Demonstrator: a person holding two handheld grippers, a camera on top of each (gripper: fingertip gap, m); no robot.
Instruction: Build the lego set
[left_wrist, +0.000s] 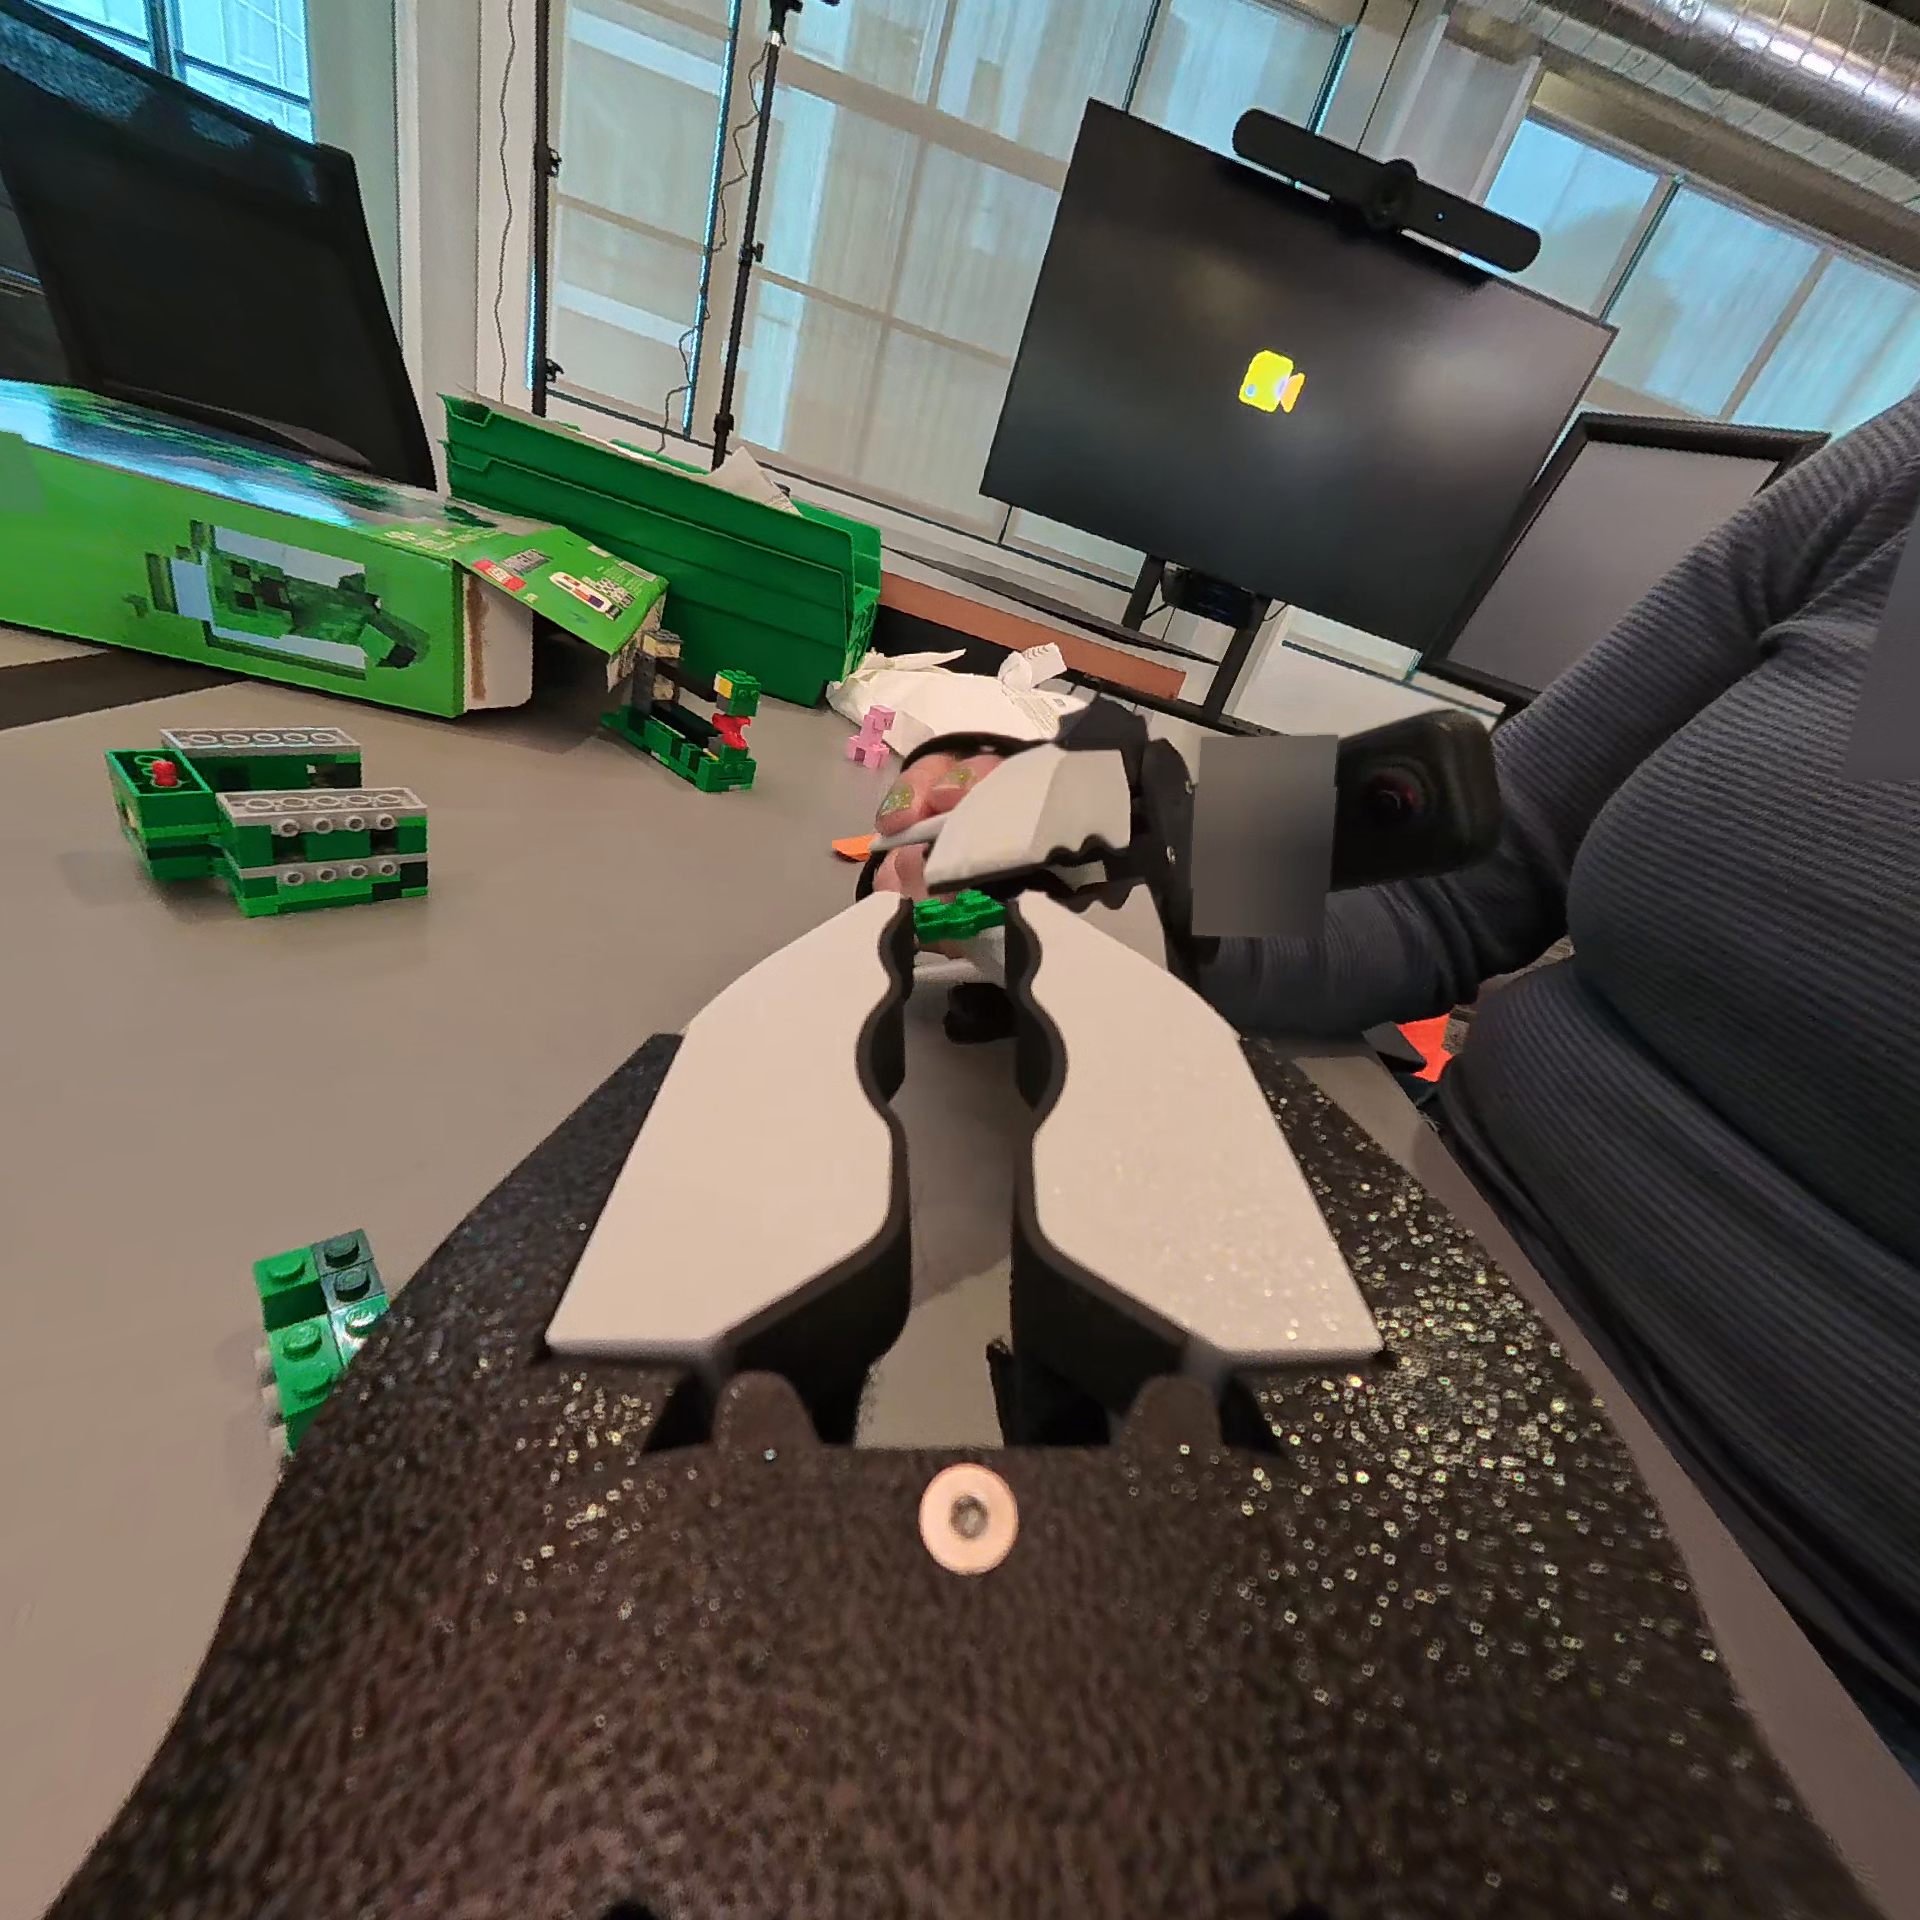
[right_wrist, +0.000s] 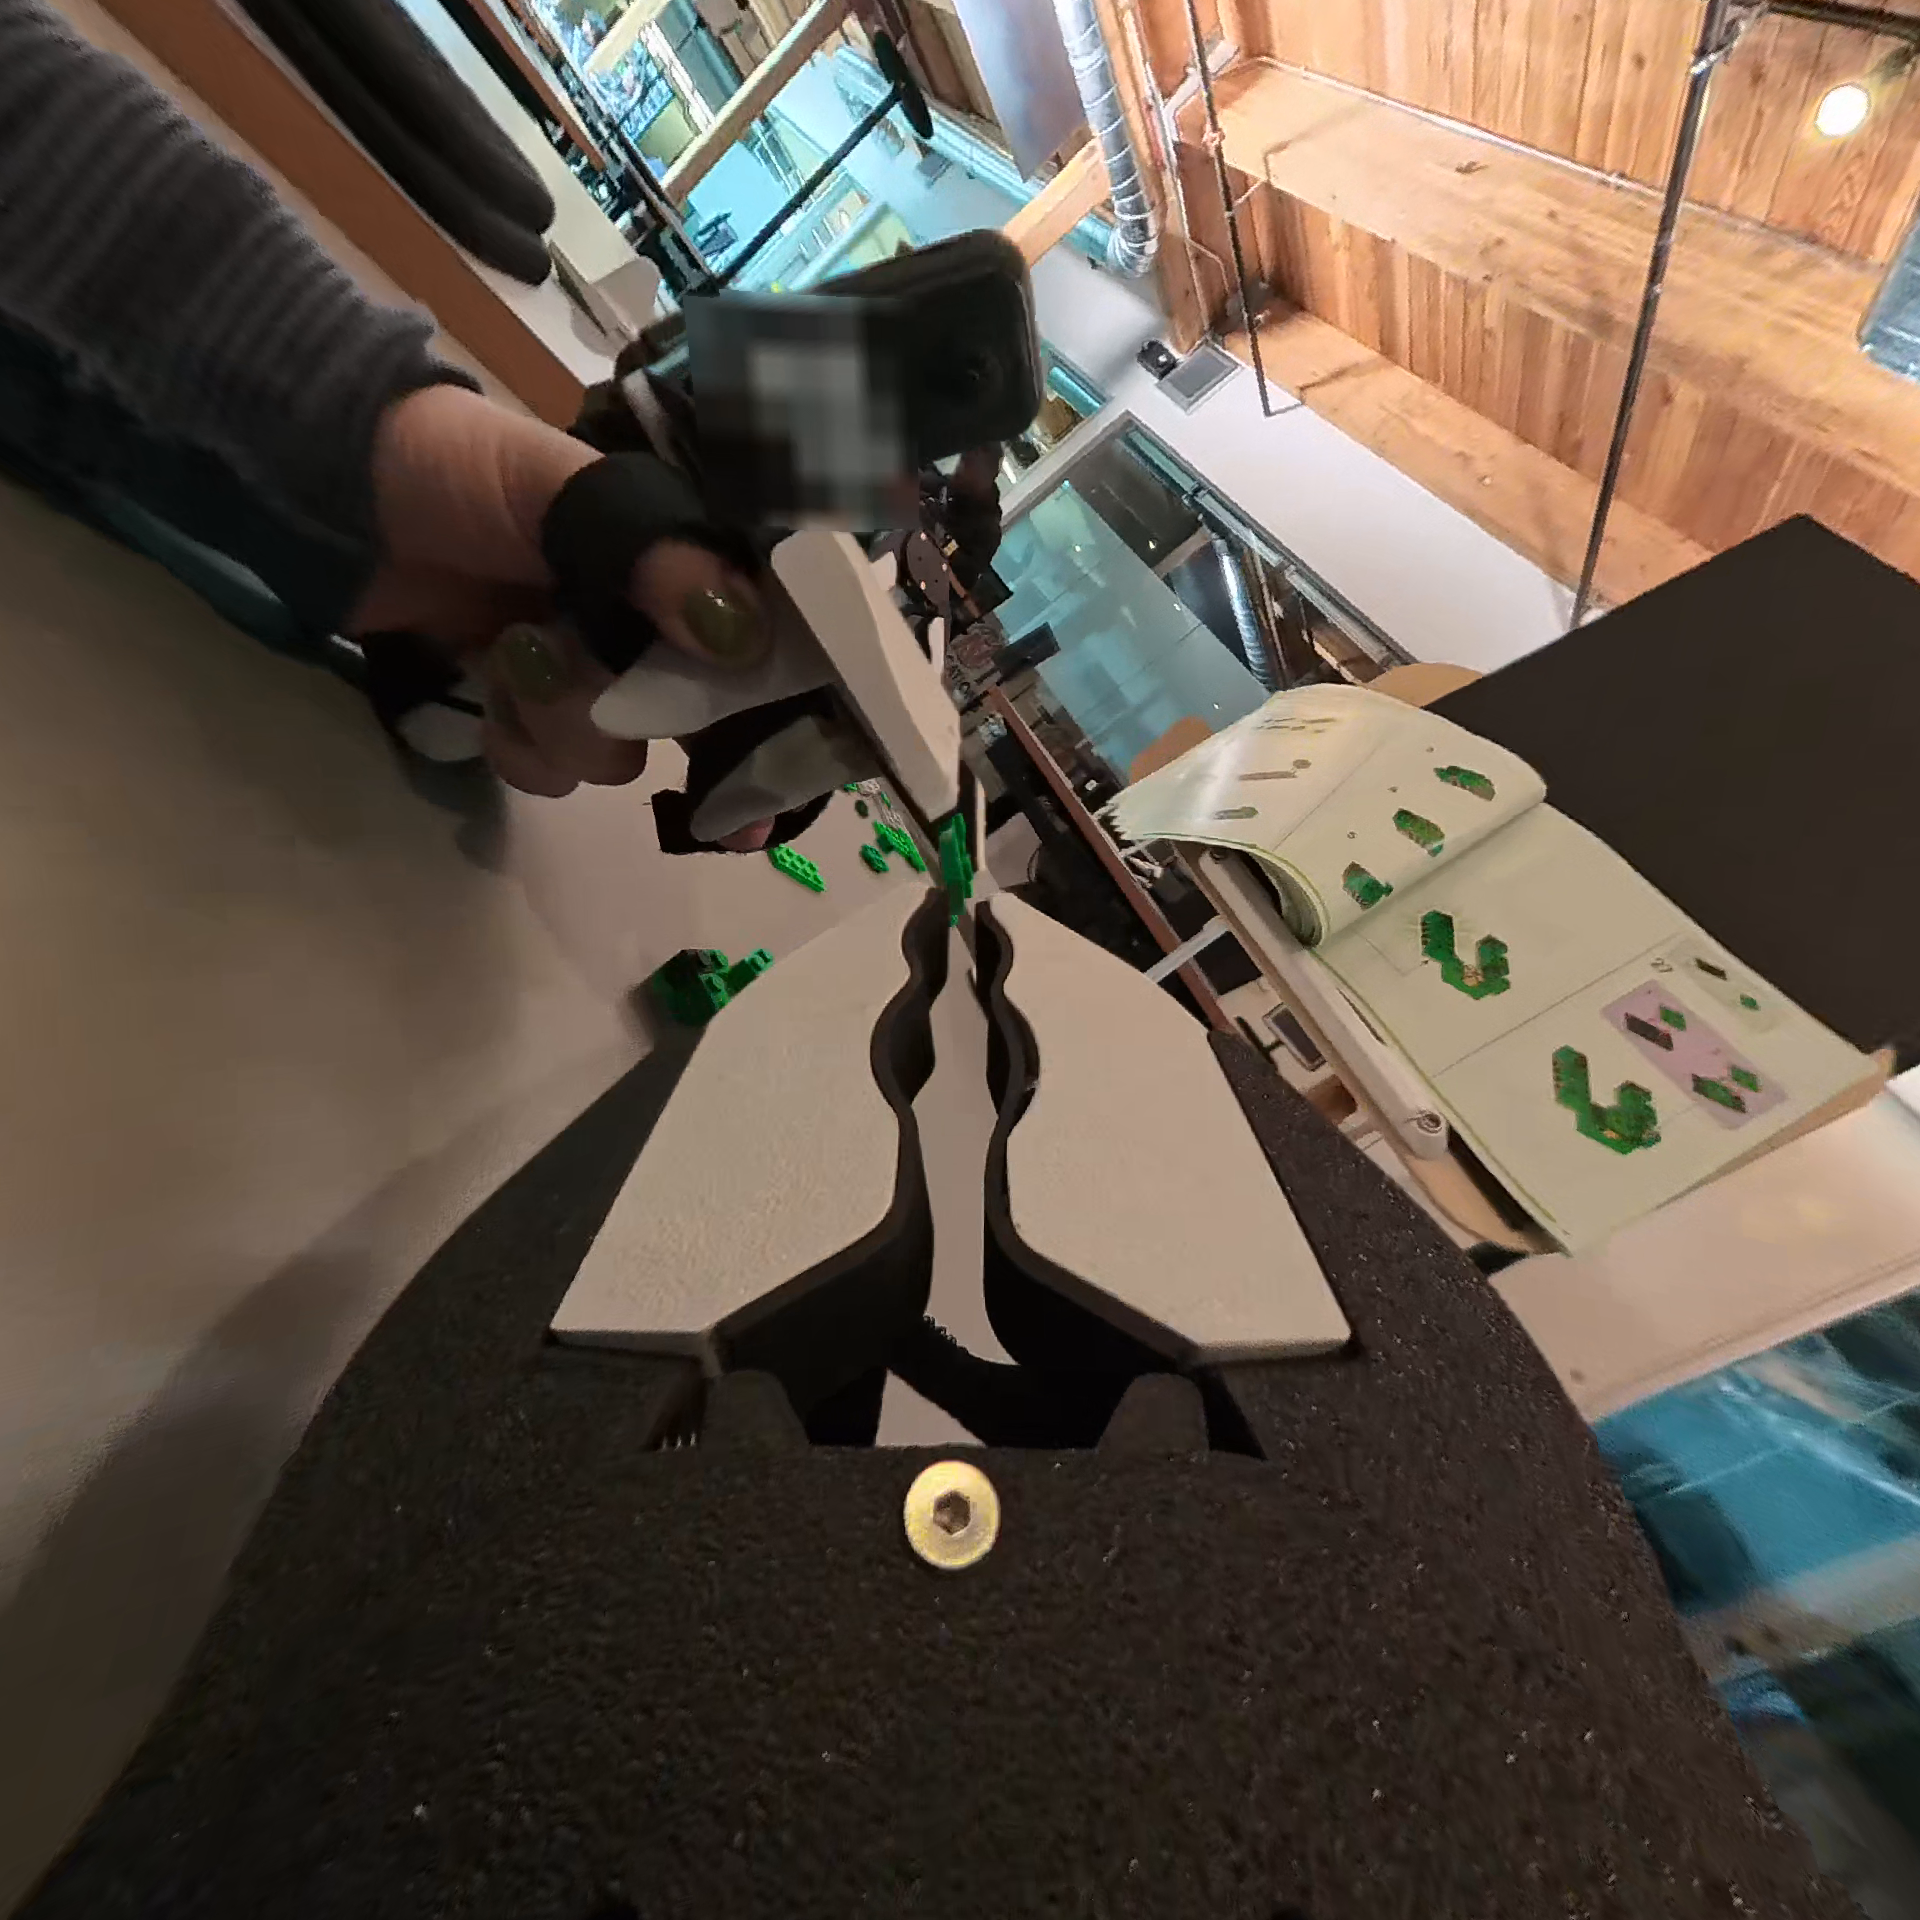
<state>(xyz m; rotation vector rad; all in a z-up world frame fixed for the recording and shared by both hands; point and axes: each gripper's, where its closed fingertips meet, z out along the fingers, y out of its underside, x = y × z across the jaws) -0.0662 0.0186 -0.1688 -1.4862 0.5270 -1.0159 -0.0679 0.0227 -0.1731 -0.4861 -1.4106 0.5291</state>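
Observation:
A small green Lego plate (left_wrist: 961, 912) is held in the air between both grippers, above the grey table (left_wrist: 520, 1039). My left gripper (left_wrist: 958, 920) is shut on it from the near side. My right gripper (right_wrist: 956, 904) is shut on the same plate (right_wrist: 954, 847), seen edge-on between its tips. In the left wrist view the right gripper (left_wrist: 935, 862) comes in from the right, its fingers just above the plate. In the right wrist view the left gripper (right_wrist: 940, 800) comes in from the upper left, tips meeting mine. A hand holds each gripper.
A green and grey partial build (left_wrist: 281, 831), a smaller build (left_wrist: 691, 727), a pink figure (left_wrist: 871, 732) and a green brick cluster (left_wrist: 312, 1320) lie on the table. A green box (left_wrist: 260, 582) and green trays (left_wrist: 675, 551) stand behind. An open instruction booklet (right_wrist: 1507, 977) and loose green bricks (right_wrist: 707, 982) show in the right wrist view. The person's torso (left_wrist: 1714, 935) is at the right. Both grippers' tips are close together, under 4 cm apart.

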